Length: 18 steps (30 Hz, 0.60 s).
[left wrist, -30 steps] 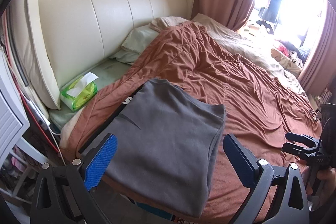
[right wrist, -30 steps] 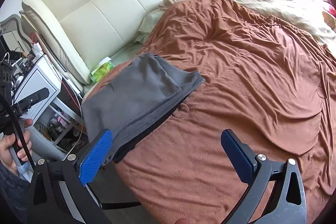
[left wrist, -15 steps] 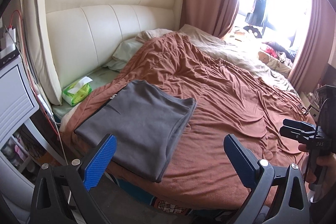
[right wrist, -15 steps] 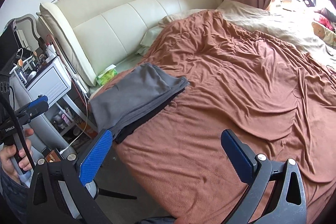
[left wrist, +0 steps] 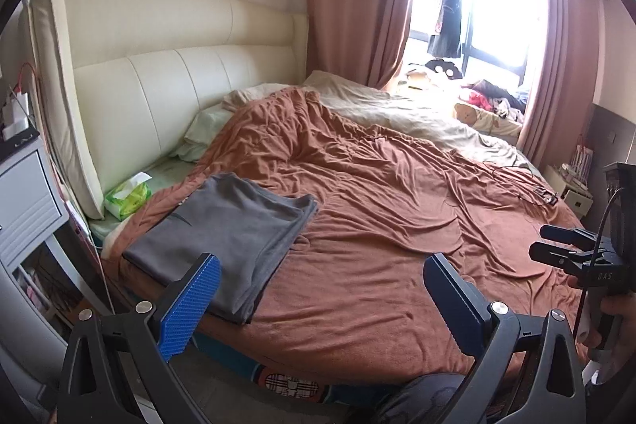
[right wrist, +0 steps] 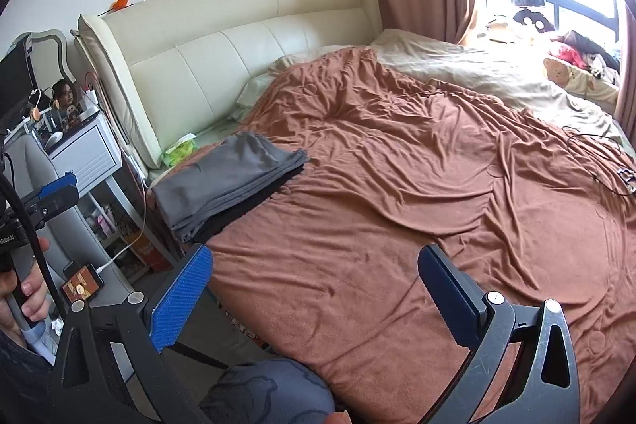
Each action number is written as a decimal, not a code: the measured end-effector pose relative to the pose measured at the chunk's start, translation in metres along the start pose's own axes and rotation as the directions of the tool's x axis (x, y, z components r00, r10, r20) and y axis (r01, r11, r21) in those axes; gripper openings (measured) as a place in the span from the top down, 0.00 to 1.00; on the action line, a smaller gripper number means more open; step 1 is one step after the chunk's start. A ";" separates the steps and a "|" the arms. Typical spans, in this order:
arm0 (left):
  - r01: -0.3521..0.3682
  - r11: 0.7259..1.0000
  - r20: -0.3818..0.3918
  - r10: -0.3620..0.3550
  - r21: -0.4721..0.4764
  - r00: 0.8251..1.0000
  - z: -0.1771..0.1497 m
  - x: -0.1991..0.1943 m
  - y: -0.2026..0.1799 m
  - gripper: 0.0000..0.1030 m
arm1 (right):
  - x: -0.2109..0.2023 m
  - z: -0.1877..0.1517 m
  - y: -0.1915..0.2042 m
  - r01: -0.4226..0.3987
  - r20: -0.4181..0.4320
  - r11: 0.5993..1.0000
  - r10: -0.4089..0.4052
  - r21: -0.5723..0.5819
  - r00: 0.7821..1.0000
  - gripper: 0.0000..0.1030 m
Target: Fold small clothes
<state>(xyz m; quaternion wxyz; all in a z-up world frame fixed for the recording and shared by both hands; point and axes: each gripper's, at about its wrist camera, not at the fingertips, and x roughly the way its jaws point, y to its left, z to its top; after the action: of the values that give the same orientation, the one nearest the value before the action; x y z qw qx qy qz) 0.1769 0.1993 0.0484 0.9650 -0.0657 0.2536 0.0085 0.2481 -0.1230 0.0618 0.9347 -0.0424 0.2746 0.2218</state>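
A folded grey garment (left wrist: 226, 231) (right wrist: 228, 179) lies flat on the brown blanket (left wrist: 377, 209) (right wrist: 397, 185) near the bed's left front corner, with a darker layer showing under its edge. My left gripper (left wrist: 322, 299) is open and empty, held back from the bed edge, the garment just beyond its left finger. My right gripper (right wrist: 314, 295) is open and empty too, above the blanket's near edge, to the right of the garment. Each gripper also shows at the other view's side: the right gripper (left wrist: 572, 253) and the left gripper (right wrist: 47, 197), each held by a hand.
A cream padded headboard (left wrist: 167, 86) stands behind the bed. A green tissue pack (left wrist: 127, 195) sits by the headboard. A white nightstand (right wrist: 85, 153) with clutter stands left of the bed; a phone on a cable (right wrist: 81, 283) lies below it. Curtains and a bright window (left wrist: 477, 18) are at the back right.
Both grippers have pulled back and up from the bed, so the folded garment looks smaller and farther away. The garment stays where it was.
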 end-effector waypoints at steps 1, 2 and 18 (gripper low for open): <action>0.007 1.000 0.004 -0.007 0.006 1.000 -0.004 -0.003 -0.006 0.00 | -0.007 -0.006 0.000 0.005 0.008 1.000 -0.005 0.003 1.000 0.00; 0.015 1.000 0.008 -0.016 0.013 1.000 -0.008 -0.006 -0.012 0.00 | -0.012 -0.010 0.000 0.009 0.013 1.000 -0.009 0.007 1.000 0.00; 0.091 0.994 0.074 -0.096 0.064 0.993 -0.067 -0.054 -0.080 0.00 | -0.087 -0.086 0.006 0.121 0.090 0.992 -0.122 0.022 0.988 0.00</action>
<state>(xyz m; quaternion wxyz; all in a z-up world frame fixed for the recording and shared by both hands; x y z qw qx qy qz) 0.1012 0.1120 0.0269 0.9749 -0.0479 0.2132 -0.0419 0.1377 -0.1693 0.0354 0.9583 -0.0414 0.2306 0.1638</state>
